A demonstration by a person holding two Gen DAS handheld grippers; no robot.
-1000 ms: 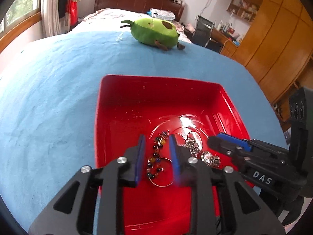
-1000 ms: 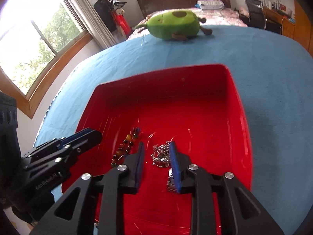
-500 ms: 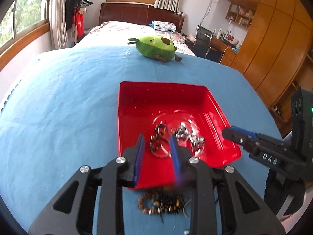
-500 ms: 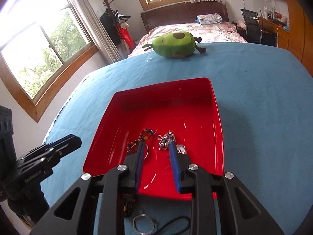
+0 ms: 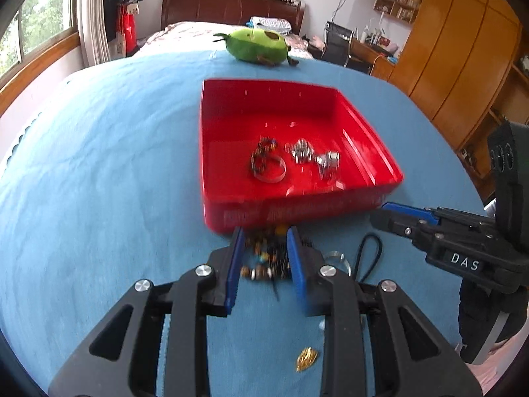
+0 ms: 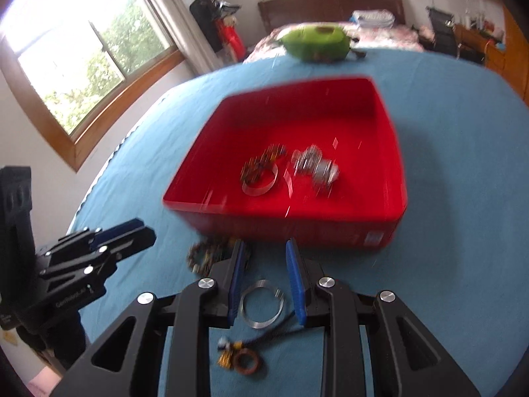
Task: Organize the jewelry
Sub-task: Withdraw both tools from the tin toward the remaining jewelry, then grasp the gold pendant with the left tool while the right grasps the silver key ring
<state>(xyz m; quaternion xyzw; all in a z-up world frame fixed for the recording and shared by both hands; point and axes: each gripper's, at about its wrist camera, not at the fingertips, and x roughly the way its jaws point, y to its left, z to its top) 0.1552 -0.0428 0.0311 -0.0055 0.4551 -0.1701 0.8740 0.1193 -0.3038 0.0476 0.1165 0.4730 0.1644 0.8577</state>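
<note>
Both grippers have drawn back from over the red tray within the last second: a second ago their fingers hung above the pieces inside it, and now the tray sits ahead of them on the blue bedspread, with loose pieces showing beneath the fingers near the bedspread's front edge. In the tray's middle lie a silver bangle with a dark beaded bracelet and a silver chain cluster, blurred in the right wrist view. A green plush toy rests toward the bedspread's far edge.

Just outside the tray's near wall, the left gripper has its fingers slightly spread, not pinching, with a beaded bracelet lying between and below them. The right gripper is likewise parted and empty, over a silver ring bangle. Nearer the front edge lie a black cord, a brown ring with small charms, and a small gold piece.

Judging by this, part of the sorting looks done and the pullback sets up the next pick; the beaded bracelet and silver ring bangle seem the likely targets.
</note>
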